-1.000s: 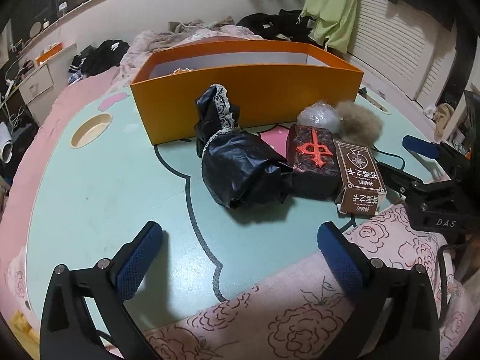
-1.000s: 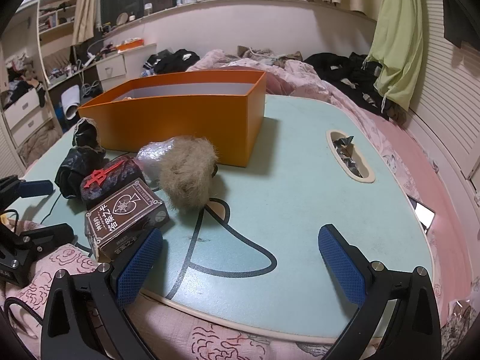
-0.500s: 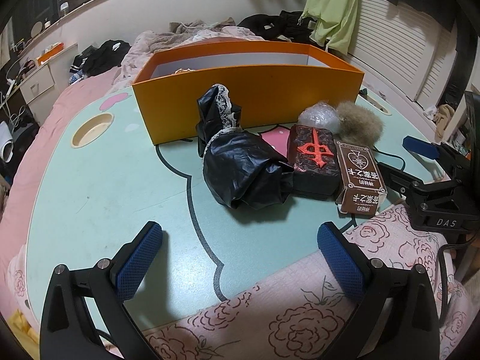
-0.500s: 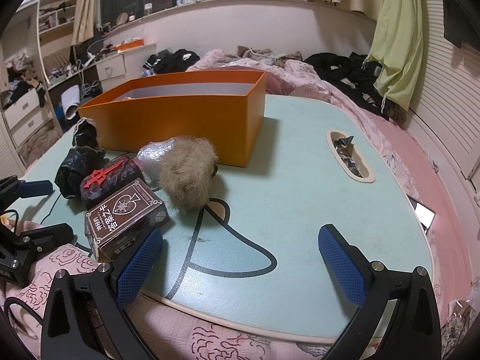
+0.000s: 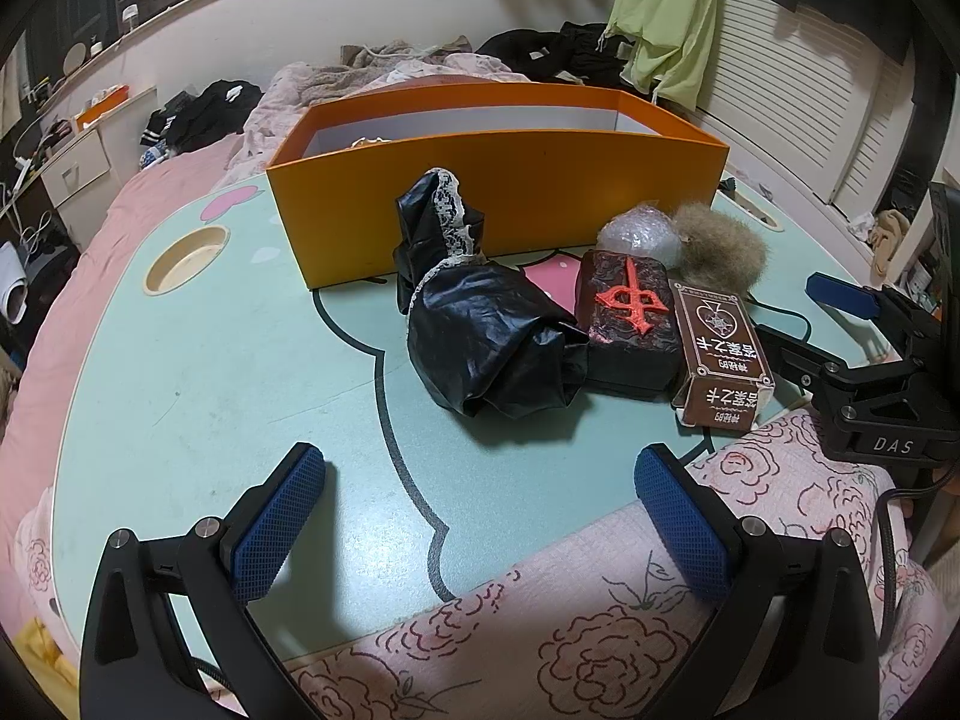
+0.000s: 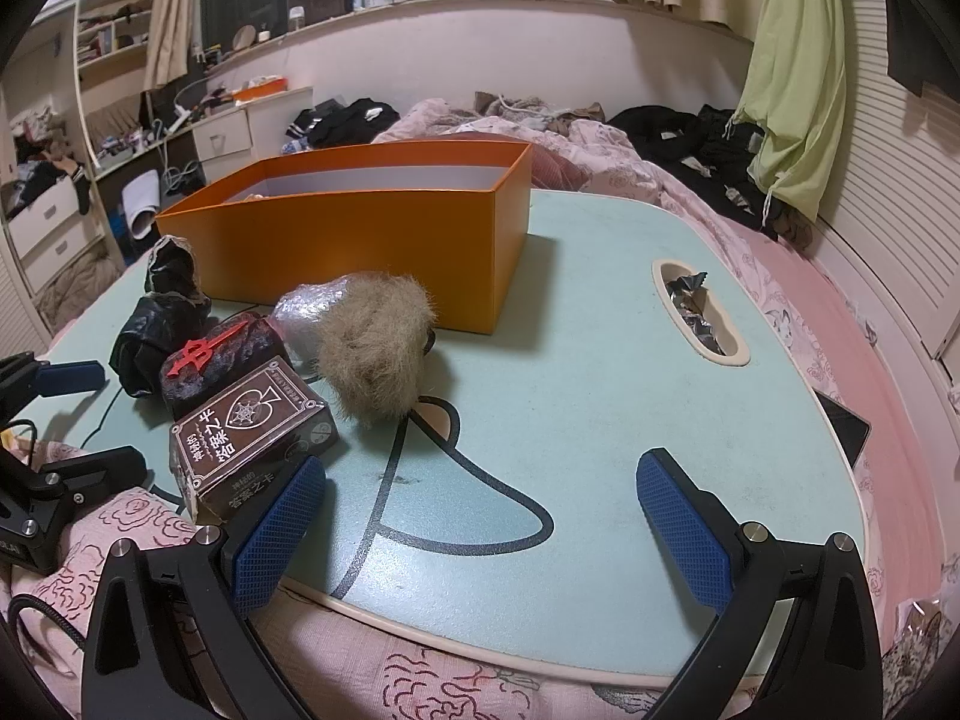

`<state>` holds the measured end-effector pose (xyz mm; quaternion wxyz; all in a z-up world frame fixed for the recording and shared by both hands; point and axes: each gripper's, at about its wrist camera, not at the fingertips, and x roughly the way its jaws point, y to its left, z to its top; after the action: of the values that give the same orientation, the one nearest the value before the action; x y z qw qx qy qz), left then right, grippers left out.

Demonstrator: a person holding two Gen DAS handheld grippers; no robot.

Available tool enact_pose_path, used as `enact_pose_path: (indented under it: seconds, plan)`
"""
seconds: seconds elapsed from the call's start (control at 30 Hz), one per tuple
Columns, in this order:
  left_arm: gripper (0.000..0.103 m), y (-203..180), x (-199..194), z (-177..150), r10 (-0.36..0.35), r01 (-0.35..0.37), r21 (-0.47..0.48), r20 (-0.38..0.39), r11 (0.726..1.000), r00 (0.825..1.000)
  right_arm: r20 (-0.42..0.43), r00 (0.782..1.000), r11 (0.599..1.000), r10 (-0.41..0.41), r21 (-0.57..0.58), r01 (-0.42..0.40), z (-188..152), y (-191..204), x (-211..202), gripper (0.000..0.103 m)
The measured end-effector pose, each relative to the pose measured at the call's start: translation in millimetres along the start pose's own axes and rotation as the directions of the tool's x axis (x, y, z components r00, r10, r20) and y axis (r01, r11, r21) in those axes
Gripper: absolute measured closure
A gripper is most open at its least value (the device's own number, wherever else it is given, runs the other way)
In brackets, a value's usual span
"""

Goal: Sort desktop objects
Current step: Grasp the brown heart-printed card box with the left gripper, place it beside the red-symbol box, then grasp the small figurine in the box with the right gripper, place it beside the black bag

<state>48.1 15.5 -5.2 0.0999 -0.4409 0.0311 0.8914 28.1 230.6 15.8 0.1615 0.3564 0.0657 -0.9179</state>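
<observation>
Nothing looks sorted yet — both the left gripper (image 5: 480, 501) and right gripper (image 6: 480, 504) hang wide and unladen near the clutter beside the orange box (image 5: 498, 180), so next likely means closing on the black bundle (image 5: 489, 342).

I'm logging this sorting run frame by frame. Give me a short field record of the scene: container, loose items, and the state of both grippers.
container: orange box, open top, on the green table
loose items: black bag with lace trim, dark case with red cross, brown card box, bubble-wrapped bundle, tan fur ball
layout: items clustered in front of the orange box
left gripper: open, empty
right gripper: open, empty; one finger beside the brown card box
sorted so far: box contents mostly hidden
</observation>
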Motion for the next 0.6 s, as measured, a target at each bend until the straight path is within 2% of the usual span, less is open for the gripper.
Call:
enact_pose_path:
  seconds: [0.13,0.23,0.37,0.4,0.47,0.5,0.57,0.6]
  plan:
    - [0.0,0.4,-0.2,-0.2,-0.001,0.001,0.0,0.0,1.0,1.0,0.002,1.0,1.0,-0.002,0.007,0.002,0.3,-1.4,-1.2,0.0]
    - [0.0,4.6,-0.4,2.9,-0.003,0.003,-0.006,0.002,1.0,1.0,0.015,0.998,0.995,0.068,0.07,-0.069,7.2,-12.4,-9.2,0.0]
    - [0.0,6.4,-0.3,4.0,-0.002,0.002,-0.006,0.002,1.0,1.0,0.079,0.982,0.978,0.169,0.112,-0.177,44.6,-16.8,-30.3,0.007]
    - [0.0,6.4,-0.3,3.8,-0.002,0.002,-0.006,0.002,1.0,1.0,0.079,0.978,0.975,0.192,0.102,-0.2,59.6,-12.1,-33.2,0.009]
    - [0.0,6.3,-0.4,3.6,-0.003,0.003,-0.006,0.003,1.0,1.0,0.049,0.967,0.962,0.248,0.1,-0.252,86.1,-2.8,-30.5,0.02]
    - [0.0,6.2,-0.5,3.5,-0.003,0.003,-0.006,0.003,1.0,1.0,0.019,0.952,0.944,0.307,0.119,-0.307,103.7,2.8,-24.1,0.023]
    - [0.0,7.0,-0.5,3.5,-0.002,0.002,-0.006,0.004,1.0,1.0,-0.059,0.902,0.893,0.429,0.176,-0.413,135.5,15.8,-1.5,0.035]
    - [0.0,7.3,-0.6,3.6,-0.002,0.002,-0.006,0.004,1.0,1.0,-0.103,0.882,0.879,0.46,0.193,-0.436,148.6,24.3,12.3,0.038]
